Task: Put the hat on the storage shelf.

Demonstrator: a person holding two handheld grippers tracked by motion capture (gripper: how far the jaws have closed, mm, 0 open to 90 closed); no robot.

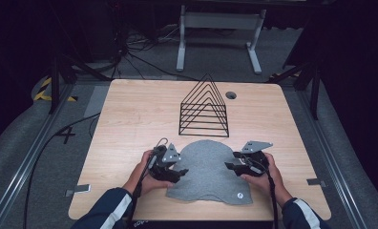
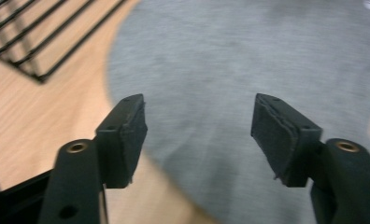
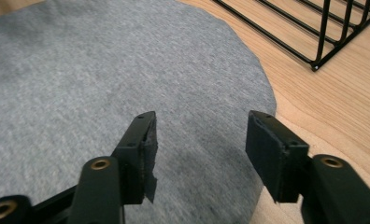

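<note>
Table [image 1: 130, 119]: cloth [image 1: 208, 171] between fingers [image 2: 127, 135] (spread).

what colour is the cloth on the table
Heathered grey cloth, with a small white mark near one corner; clearest in the right gripper view.

High view looks down; both gripper views sit close, sharing the grey cloth [image 1: 210, 171].

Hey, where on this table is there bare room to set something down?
Bare wood lies left of the wire rack out to the table edge, right of the rack past the round hole, and in the near corners. It is crowded at front centre: grey cloth, left gripper, right gripper.
</note>
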